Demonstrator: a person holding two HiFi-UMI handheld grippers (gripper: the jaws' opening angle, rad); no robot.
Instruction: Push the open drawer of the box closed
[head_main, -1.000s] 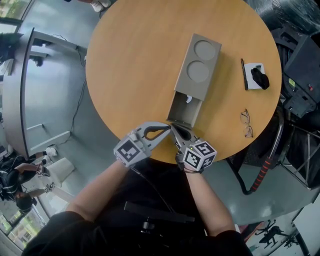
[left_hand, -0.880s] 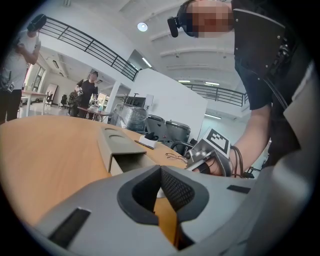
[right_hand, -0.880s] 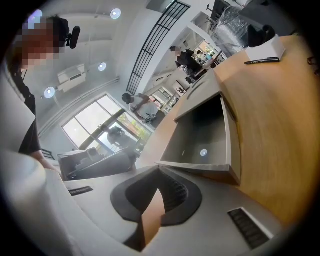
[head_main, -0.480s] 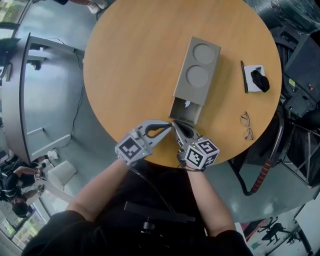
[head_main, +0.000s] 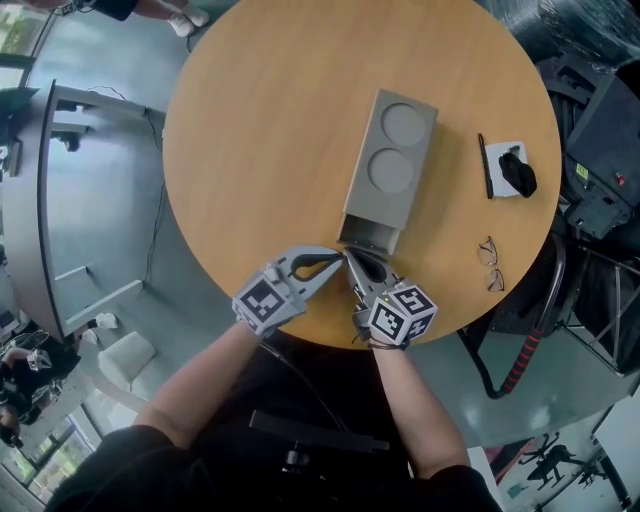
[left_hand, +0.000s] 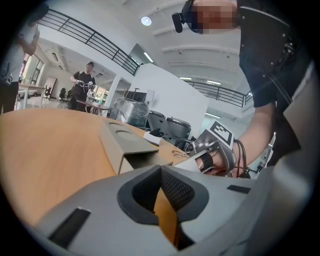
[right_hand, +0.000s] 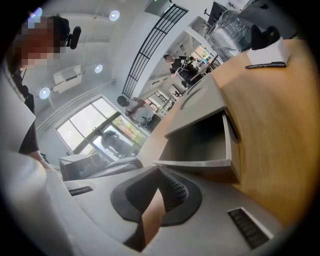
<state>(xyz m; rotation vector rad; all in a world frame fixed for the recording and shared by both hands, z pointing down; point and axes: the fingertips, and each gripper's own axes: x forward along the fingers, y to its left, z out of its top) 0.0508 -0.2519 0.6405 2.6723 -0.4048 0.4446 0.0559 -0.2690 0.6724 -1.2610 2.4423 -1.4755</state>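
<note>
A grey box (head_main: 392, 157) with two round recesses on top lies on the round wooden table (head_main: 260, 130). Its drawer (head_main: 372, 238) sticks out a short way at the near end, toward me. My left gripper (head_main: 338, 258) and right gripper (head_main: 351, 260) are both shut with nothing between the jaws, and their tips meet at the drawer's front left corner. In the left gripper view the box (left_hand: 122, 142) and its dark drawer opening lie just beyond the shut left gripper (left_hand: 161, 169). The right gripper view shows the open drawer (right_hand: 205, 145) right past the shut right gripper (right_hand: 161, 171).
To the right of the box lie a white pad with a black object (head_main: 514, 170), a pen (head_main: 484, 165) and a pair of glasses (head_main: 491, 263). The table's near edge (head_main: 300, 325) runs under my grippers. Black equipment (head_main: 600, 120) stands at the right.
The drawer has slid further into the box and sticks out far less than a second ago. Both shut grippers have kept at its front.
</note>
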